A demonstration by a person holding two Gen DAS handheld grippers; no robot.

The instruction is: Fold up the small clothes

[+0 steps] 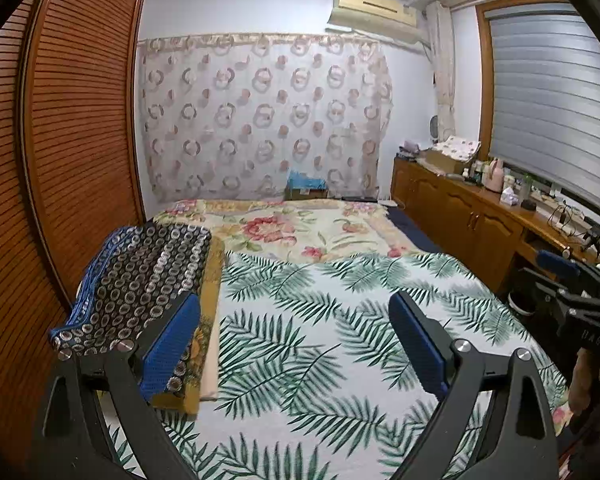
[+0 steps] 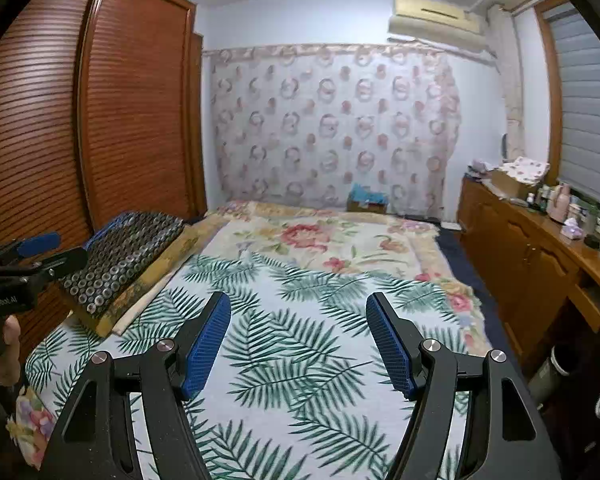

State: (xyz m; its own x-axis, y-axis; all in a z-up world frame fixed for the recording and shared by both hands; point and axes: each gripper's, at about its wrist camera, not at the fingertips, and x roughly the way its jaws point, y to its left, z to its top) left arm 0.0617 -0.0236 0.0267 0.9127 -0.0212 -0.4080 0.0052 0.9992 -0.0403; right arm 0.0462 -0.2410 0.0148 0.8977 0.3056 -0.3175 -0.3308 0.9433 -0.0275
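Both hand-held grippers, left (image 1: 296, 344) and right (image 2: 298, 344), are hovering spread and empty over the bed (image 2: 300, 320). Probably reaching for the folded stack (image 1: 140, 280) next, so I'd be grabbing one layer by its edge only.

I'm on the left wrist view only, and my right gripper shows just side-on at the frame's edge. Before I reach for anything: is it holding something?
Observer: No. The right gripper has its jaws open above the white bed cover with green leaf print, with nothing between them.
Operator: What's at the bed's near left corner, below my frame?
Observer: Only a bunched pastel floral fabric lies at that corner.
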